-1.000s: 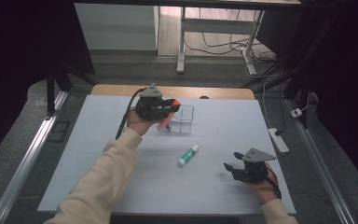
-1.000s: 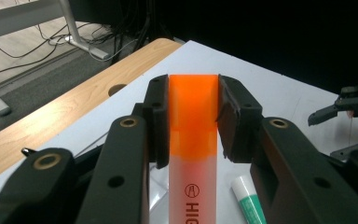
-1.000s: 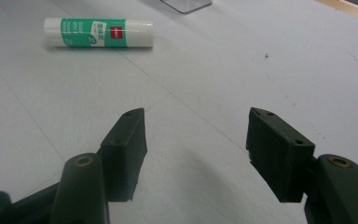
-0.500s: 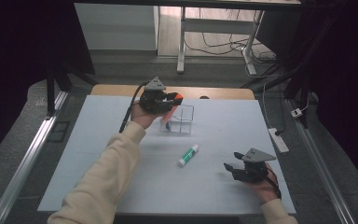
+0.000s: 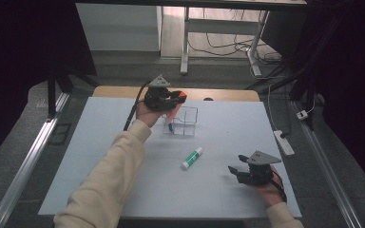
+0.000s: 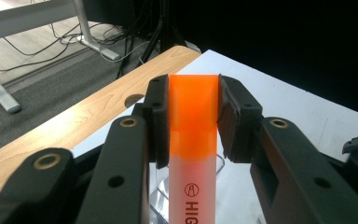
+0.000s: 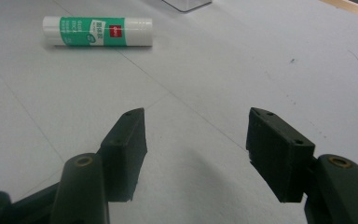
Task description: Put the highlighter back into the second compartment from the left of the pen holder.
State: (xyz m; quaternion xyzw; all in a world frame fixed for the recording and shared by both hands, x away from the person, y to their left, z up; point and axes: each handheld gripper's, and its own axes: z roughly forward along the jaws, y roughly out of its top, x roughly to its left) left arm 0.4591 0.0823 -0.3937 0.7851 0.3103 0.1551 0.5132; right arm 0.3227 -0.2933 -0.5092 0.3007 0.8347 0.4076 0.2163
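Clamping an orange highlighter [image 6: 192, 140], the left gripper [image 5: 171, 100] sits near the far edge of the white worktop [image 5: 123, 190], approx. mid-width. Both pads [image 6: 157, 120] press the orange cap end; the frosted barrel w/ black lettering hangs below them. In the high view the pen tilts down-left, its lower tip inside a clear plastic organizer box [image 5: 189, 122] w/ dividers; which compartment can't be told. The box stands just beside the left hand, toward the far edge.

Nearer the middle of the worktop, a green-and-white glue stick [image 5: 191, 158] lies on its side, apart from the box.

The right gripper [image 5: 240, 172] rests close to the near right corner, jaws spread w/ nothing between them, only bare worktop. From its own camera the glue stick [image 7: 98, 31] lies ahead & to the left, well apart.

A wooden table edge [image 5: 119, 91] shows beyond the far edge.
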